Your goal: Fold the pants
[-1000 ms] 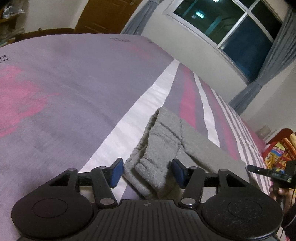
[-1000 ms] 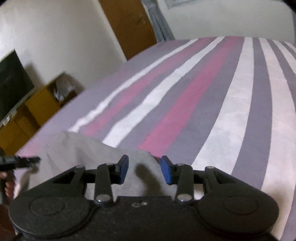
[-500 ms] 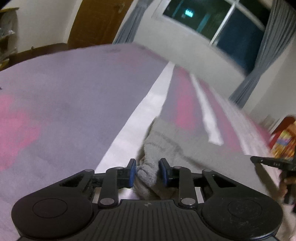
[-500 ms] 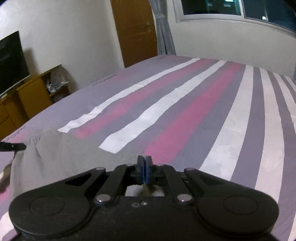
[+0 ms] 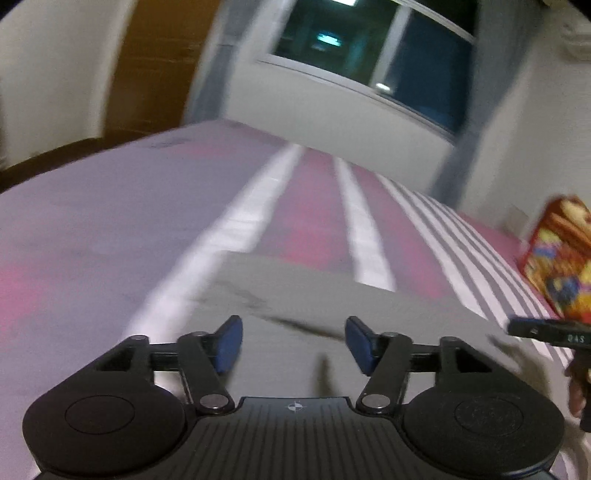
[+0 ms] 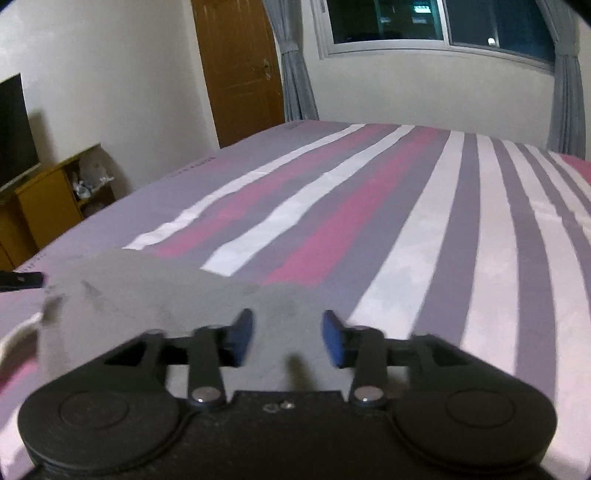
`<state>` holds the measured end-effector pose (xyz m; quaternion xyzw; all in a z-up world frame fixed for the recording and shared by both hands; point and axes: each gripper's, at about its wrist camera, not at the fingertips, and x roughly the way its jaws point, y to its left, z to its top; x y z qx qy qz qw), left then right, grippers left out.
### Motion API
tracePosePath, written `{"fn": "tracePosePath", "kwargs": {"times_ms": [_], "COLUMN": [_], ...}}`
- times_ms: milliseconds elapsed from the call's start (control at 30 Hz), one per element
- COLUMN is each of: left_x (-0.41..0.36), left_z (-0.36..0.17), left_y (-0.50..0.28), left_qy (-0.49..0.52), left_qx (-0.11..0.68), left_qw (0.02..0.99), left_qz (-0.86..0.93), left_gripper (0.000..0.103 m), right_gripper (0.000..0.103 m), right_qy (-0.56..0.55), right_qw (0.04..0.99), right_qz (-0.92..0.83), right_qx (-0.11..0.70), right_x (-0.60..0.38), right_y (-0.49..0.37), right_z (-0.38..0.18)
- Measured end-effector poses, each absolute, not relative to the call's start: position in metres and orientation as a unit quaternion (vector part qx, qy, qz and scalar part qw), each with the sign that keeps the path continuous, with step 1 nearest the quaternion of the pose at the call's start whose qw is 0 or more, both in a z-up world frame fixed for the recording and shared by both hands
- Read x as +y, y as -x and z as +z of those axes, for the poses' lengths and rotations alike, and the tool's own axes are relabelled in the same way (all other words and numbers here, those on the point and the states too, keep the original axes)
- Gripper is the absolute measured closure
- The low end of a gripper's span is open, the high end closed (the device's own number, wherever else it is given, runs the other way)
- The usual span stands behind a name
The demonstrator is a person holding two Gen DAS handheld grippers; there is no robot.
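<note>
Grey pants (image 5: pixel 314 295) lie spread flat on the striped bed, blurred by motion in the left wrist view. My left gripper (image 5: pixel 293 343) is open and empty just above their near edge. In the right wrist view the pants (image 6: pixel 155 291) stretch from the left to under my right gripper (image 6: pixel 288 338), which is open and empty above them. The other gripper's tip shows at the right edge of the left view (image 5: pixel 546 330) and at the left edge of the right view (image 6: pixel 22 280).
The bed (image 6: pixel 424 229) has purple, pink and white stripes and reaches far ahead. A wooden door (image 6: pixel 240 70), curtains and a window (image 6: pixel 443 22) line the far wall. A wooden cabinet (image 6: pixel 48 199) stands left. A colourful bag (image 5: pixel 557 258) sits at the bed's right.
Both grippers were shut on the pants half a second ago and are now open. The pants went from bunched to spread flat on the bed.
</note>
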<state>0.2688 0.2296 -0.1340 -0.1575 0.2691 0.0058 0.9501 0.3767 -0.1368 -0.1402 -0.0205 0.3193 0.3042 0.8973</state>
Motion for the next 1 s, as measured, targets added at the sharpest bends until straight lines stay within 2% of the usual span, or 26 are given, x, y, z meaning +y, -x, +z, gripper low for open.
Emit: {"fn": "tracePosePath", "kwargs": {"times_ms": [100, 200, 267, 367, 467, 533, 700, 733, 900, 1000], "left_x": [0.195, 0.182, 0.182, 0.192, 0.198, 0.197, 0.191, 0.19, 0.189, 0.193], "left_z": [-0.151, -0.163, -0.162, -0.159, -0.159, -0.158, -0.155, -0.154, -0.155, -0.15], "left_y": [-0.3, -0.302, -0.295, -0.283, -0.276, -0.271, -0.263, -0.26, -0.247, -0.229], "left_qy": [0.131, 0.081, 0.066, 0.066, 0.074, 0.071, 0.079, 0.092, 0.142, 0.161], "left_qx": [0.33, 0.352, 0.353, 0.355, 0.355, 0.356, 0.35, 0.344, 0.327, 0.314], "left_qw": [0.935, 0.933, 0.933, 0.932, 0.932, 0.931, 0.933, 0.934, 0.934, 0.936], "left_qz": [-0.016, -0.01, -0.015, -0.023, -0.029, -0.029, -0.014, -0.012, 0.007, 0.014], "left_gripper": [0.035, 0.035, 0.035, 0.035, 0.035, 0.035, 0.035, 0.035, 0.035, 0.035], "right_gripper": [0.036, 0.038, 0.039, 0.038, 0.039, 0.049, 0.05, 0.047, 0.047, 0.047], "right_qy": [-0.002, -0.027, -0.024, -0.027, -0.091, -0.13, -0.181, -0.19, -0.188, -0.257], "right_qw": [0.889, 0.86, 0.862, 0.883, 0.901, 0.908, 0.918, 0.922, 0.926, 0.902], "right_qz": [0.311, 0.309, 0.312, 0.262, 0.176, 0.132, -0.006, -0.011, 0.076, 0.115], "right_qx": [0.335, 0.406, 0.399, 0.388, 0.385, 0.377, 0.353, 0.338, 0.319, 0.328], "right_x": [-0.11, -0.105, -0.129, -0.204, -0.318, -0.383, -0.492, -0.495, -0.441, -0.409], "right_y": [-0.367, -0.365, -0.354, -0.334, -0.318, -0.302, -0.258, -0.249, -0.236, -0.231], "right_z": [-0.15, -0.176, -0.18, -0.174, -0.173, -0.171, -0.159, -0.153, -0.143, -0.149]}}
